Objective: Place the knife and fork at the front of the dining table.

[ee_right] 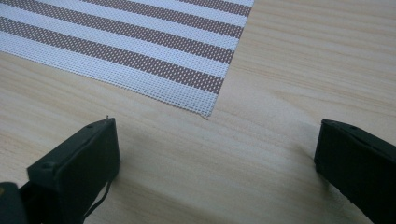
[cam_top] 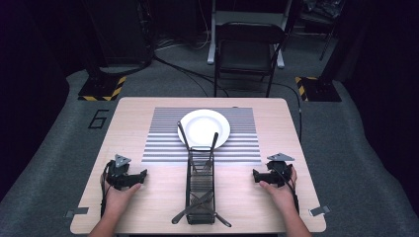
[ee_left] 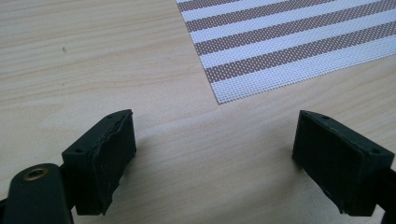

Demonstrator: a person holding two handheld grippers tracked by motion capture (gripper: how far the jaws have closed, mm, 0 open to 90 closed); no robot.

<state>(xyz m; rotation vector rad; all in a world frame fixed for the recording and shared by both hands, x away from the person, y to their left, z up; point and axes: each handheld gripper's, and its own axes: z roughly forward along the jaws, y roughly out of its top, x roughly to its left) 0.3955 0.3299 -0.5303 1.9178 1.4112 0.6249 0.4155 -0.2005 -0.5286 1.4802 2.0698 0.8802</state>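
resting on the table, both grippers stand wide and empty: left, right. between them lies a black wire rack, its far end overlapping the plate. likely light, stiff, open-meshed; grip a side rail.

Placemat cut off by edges

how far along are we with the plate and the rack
Done so far: the white plate lies flat on the striped placemat, and the black wire rack stands in front of it with dark utensils crossed at its near end. In hand: nothing; the left claw and right claw are open over bare table. Everything else is left: neither plate nor rack is touched.
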